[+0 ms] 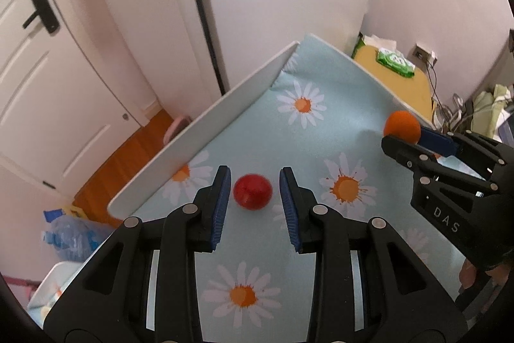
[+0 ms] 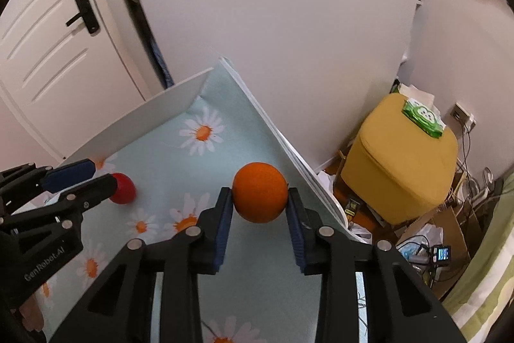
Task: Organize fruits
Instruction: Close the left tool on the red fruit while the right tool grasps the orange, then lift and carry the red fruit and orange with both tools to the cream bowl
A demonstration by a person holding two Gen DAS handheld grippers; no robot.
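A small red fruit (image 1: 252,191) sits between the blue pads of my left gripper (image 1: 255,169), which is shut on it just over the daisy-print cloth (image 1: 321,130). The right wrist view shows the same red fruit (image 2: 125,187) poking out past the left gripper (image 2: 103,172). An orange (image 2: 259,196) is pinched between the pads of my right gripper (image 2: 259,190), shut on its two sides near the right board. From the left wrist view the orange (image 1: 401,126) and right gripper (image 1: 404,137) are at the far right.
White boards (image 1: 205,134) stand along the cloth's left and far edges. A yellow stool (image 2: 401,169) with a green tissue pack (image 2: 424,116) stands to the right, with cables and clutter on the floor. A blue water bottle (image 1: 70,237) lies at lower left.
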